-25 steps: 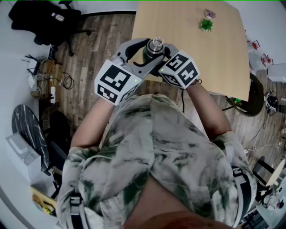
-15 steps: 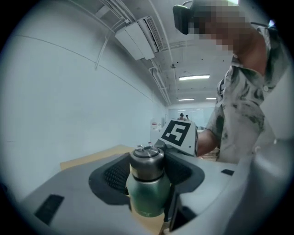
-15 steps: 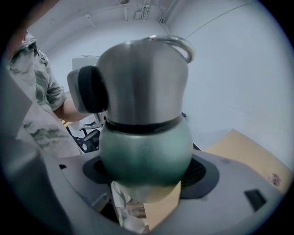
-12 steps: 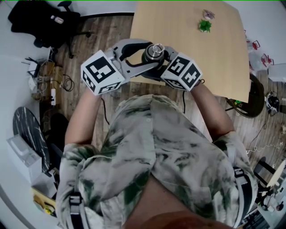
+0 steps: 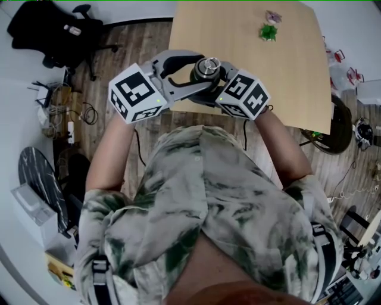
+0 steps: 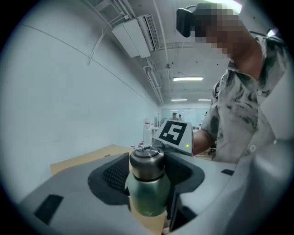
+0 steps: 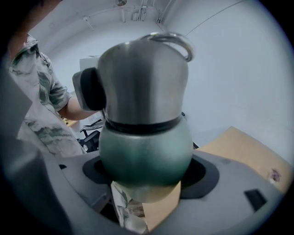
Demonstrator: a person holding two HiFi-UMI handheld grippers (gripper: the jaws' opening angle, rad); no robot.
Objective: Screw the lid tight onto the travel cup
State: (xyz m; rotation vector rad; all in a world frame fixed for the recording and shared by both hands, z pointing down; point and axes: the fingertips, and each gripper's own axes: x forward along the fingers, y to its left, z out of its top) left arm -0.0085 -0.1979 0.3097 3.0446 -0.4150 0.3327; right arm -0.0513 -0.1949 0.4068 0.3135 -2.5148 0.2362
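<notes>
The travel cup has a green body [image 7: 144,149] and a steel lid [image 7: 142,78] with a wire ring on top. Both grippers hold it in the air over the near edge of the table [image 5: 268,77]. My left gripper [image 6: 147,172] reaches in from the left and is shut on the lid [image 6: 146,163], its dark pads on either side. Lower down, my right gripper [image 7: 144,174] is shut on the green body. In the head view the lid [image 5: 206,67] shows from above between the left gripper [image 5: 202,70] and the right gripper [image 5: 215,80].
A small green thing [image 5: 266,32] and a pale pink one [image 5: 274,16] lie at the table's far side. A black office chair [image 5: 59,27] stands on the wood floor at the far left. The right gripper's marker cube [image 6: 173,134] shows behind the cup.
Between one second and half a second ago the left gripper's cube swung out to the left, turning round the lid. Since then both grippers and the cup have barely moved.
</notes>
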